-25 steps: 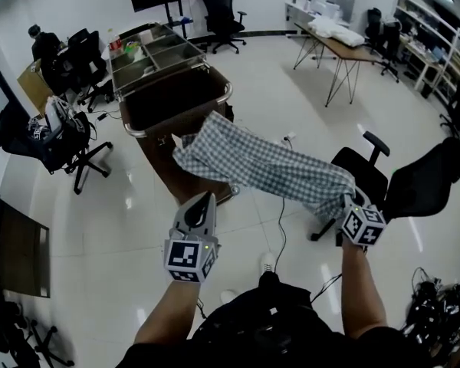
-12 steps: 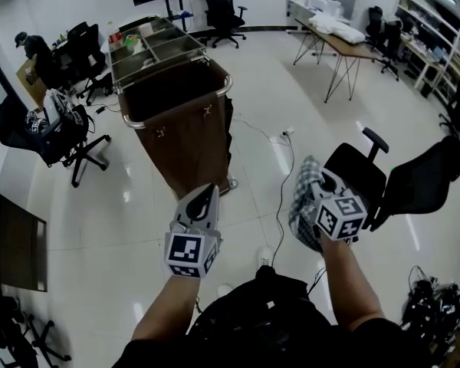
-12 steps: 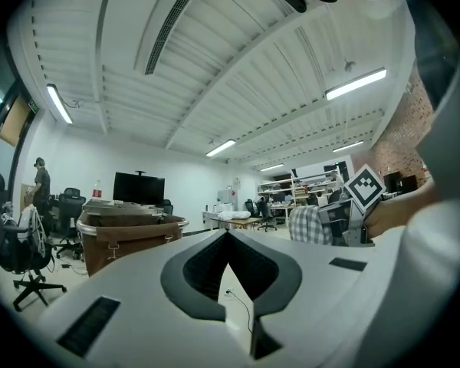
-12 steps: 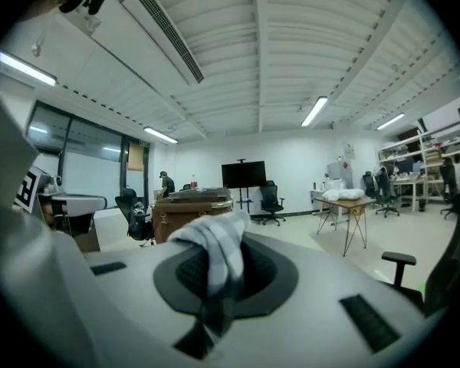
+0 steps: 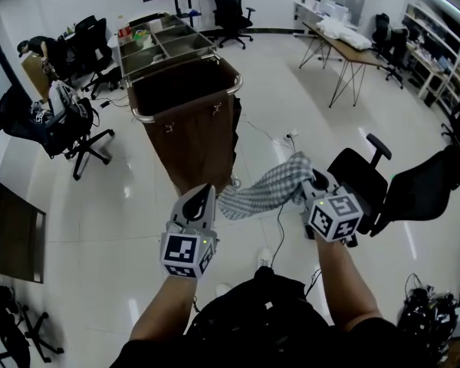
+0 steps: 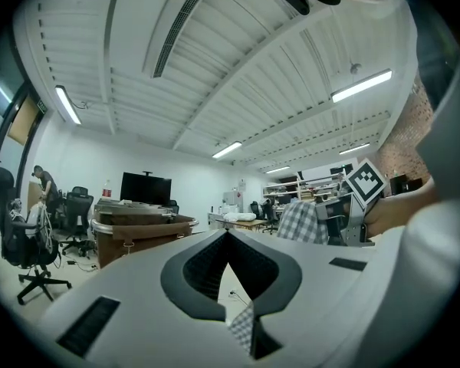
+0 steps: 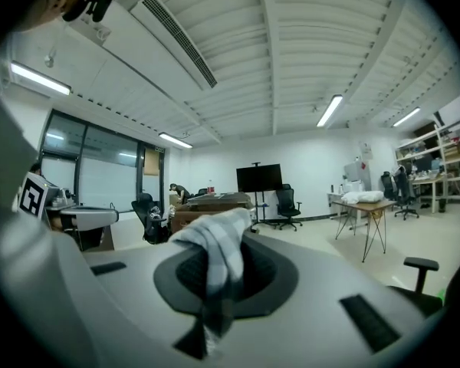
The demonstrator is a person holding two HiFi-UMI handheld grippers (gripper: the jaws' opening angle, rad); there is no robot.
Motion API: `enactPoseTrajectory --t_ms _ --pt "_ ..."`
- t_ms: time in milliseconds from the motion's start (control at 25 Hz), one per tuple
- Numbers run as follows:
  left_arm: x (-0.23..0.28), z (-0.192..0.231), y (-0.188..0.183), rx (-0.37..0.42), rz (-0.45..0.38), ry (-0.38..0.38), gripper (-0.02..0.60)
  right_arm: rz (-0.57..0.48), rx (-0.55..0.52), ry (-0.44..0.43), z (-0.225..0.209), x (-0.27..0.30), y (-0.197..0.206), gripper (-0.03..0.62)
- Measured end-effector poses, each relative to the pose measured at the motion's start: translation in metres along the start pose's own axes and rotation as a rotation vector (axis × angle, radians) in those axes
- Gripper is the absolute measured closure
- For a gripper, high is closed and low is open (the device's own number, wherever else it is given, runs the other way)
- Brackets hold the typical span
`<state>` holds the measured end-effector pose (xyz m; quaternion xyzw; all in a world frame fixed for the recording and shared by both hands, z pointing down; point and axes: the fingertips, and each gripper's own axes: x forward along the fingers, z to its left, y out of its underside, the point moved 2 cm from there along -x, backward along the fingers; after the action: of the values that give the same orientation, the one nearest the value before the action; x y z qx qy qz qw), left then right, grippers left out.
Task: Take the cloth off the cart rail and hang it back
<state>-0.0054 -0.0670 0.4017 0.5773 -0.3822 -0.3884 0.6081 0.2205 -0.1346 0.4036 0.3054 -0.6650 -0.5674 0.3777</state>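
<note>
The grey-and-white checked cloth (image 5: 264,190) sags in a band between my two grippers, off the cart. My right gripper (image 5: 313,184) is shut on one end, and in the right gripper view the cloth (image 7: 215,248) is draped over the closed jaws. My left gripper (image 5: 205,194) is shut on the other end; a small checked corner (image 6: 244,330) shows between its closed jaws. The brown cart (image 5: 192,129) with its metal rail (image 5: 149,118) stands just beyond the left gripper, with nothing on the rail. The cart (image 6: 142,225) also appears ahead in the left gripper view.
A black office chair (image 5: 360,179) stands close to my right gripper, and more chairs (image 5: 73,125) to the left. A cable (image 5: 280,225) lies on the glossy floor. A trestle desk (image 5: 345,48) is at the back right. A person (image 5: 31,48) sits at the far left.
A second ago the cloth was spread wide from the cart side to my right gripper. It then bunched at that gripper, which swung left and up. Now it hangs between both grippers.
</note>
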Motion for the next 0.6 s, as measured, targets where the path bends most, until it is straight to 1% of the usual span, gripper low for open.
enactPoseTrajectory --t_ms 240,480,600 --pt "-0.021 0.02 -0.002 0.003 -0.017 -0.071 0.581 -0.012 -0.016 -0.07 0.029 0.014 -0.012 0.559" --pt "-0.043 0.041 -0.008 0.009 -0.032 -0.117 0.581 -0.007 -0.064 -0.166 0.067 0.032 -0.025 0.559" --pt "-0.05 0.047 -0.013 0.016 -0.042 -0.129 0.581 -0.009 -0.095 -0.211 0.082 0.037 -0.037 0.559"
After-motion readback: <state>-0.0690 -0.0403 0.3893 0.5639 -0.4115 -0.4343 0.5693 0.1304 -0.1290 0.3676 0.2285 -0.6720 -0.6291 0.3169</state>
